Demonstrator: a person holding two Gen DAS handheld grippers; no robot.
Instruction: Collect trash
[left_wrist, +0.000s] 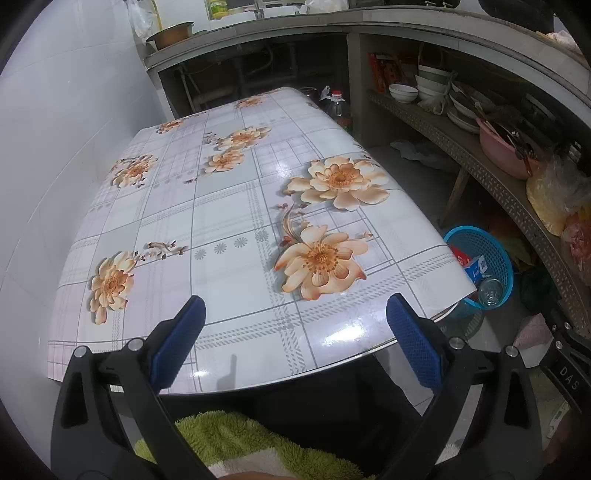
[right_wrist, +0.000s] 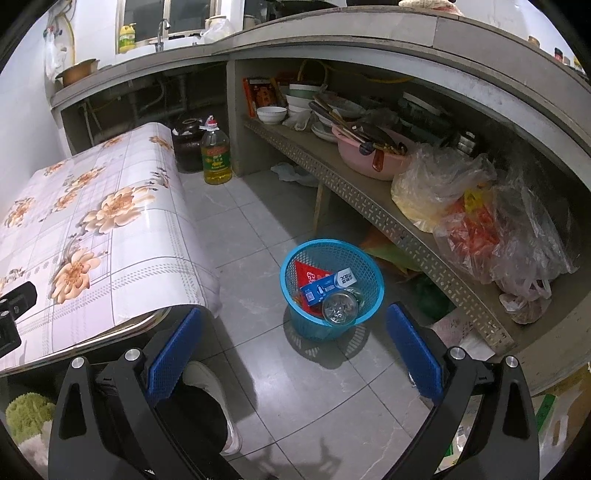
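Below center of the right wrist view, the blue mesh wastebasket (right_wrist: 331, 288) holds a toothpaste box (right_wrist: 327, 285); right gripper (right_wrist: 294, 341) and left gripper (left_wrist: 295, 332) gape wide, empty.

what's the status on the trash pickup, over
Left gripper open, empty, over floral table. Right gripper open, empty, above floor. Blue basket holds clear bottle, blue box, red wrapper. Nothing blocking.
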